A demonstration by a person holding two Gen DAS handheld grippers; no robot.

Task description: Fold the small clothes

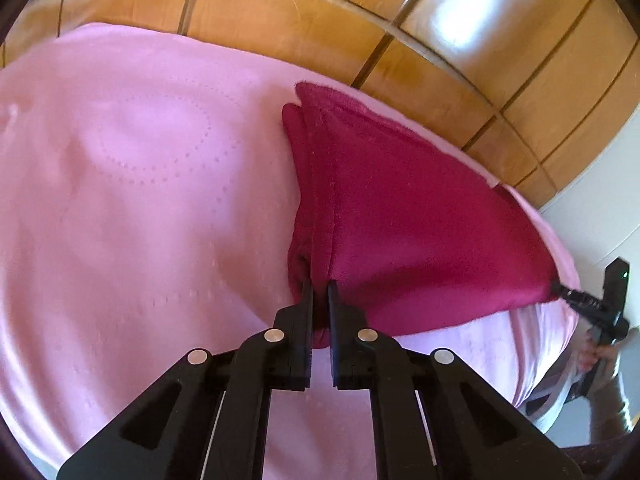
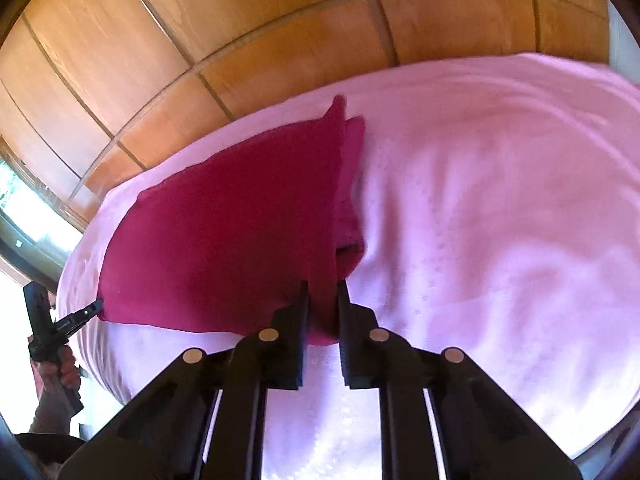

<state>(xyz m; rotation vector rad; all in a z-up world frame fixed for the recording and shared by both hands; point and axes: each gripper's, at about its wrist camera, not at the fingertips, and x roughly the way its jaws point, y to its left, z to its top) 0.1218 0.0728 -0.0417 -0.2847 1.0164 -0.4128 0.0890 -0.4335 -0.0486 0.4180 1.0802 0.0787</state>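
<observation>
A home bedroom: I work over a bed with a pink cover (image 1: 140, 200), standing on terracotta floor tiles (image 2: 132, 60) beside a sunlit window (image 2: 16, 208).

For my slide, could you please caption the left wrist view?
Both grippers, left and right, pinch a magenta cloth over a pink sheet.

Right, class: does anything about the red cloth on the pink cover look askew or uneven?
Yes. The red cloth on the pink cover is folded unevenly: at its far end the layers fan out into separate offset points instead of stacking flush. No damage shows.
</observation>
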